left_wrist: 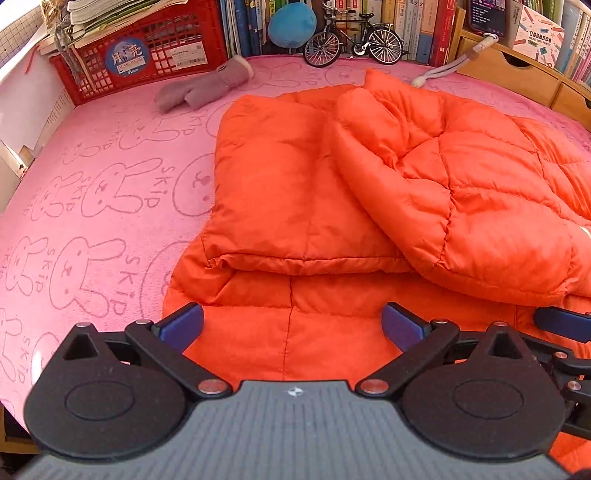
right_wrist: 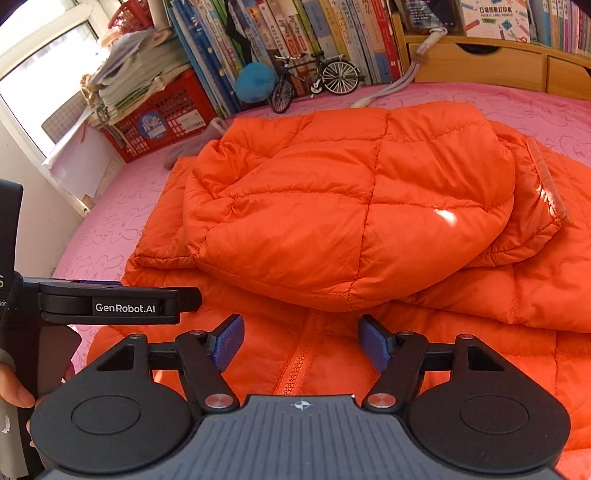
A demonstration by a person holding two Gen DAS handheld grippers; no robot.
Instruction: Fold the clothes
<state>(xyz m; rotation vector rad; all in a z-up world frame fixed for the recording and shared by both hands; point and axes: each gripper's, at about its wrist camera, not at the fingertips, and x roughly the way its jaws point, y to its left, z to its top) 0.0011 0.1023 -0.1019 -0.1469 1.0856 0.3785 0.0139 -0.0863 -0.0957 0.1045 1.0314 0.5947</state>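
Pink rabbit-print cover (left_wrist: 92,206) carries everything; both grippers hover with jaws spread wide, holding nothing. Between and below the left gripper (left_wrist: 291,326) and right gripper (right_wrist: 301,341) lies the orange quilted down jacket (right_wrist: 332,206), its zipper (right_wrist: 295,365) under the right jaws, upper layers folded over ahead. Beyond: grey mitten (left_wrist: 203,86), miniature bicycle (left_wrist: 352,42), red crate (left_wrist: 147,55)

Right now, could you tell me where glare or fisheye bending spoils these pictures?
Right wrist view: window blown out white, a sun spot glares on the jacket. Left wrist view: even light, no glare, but the books bend along the top edge.
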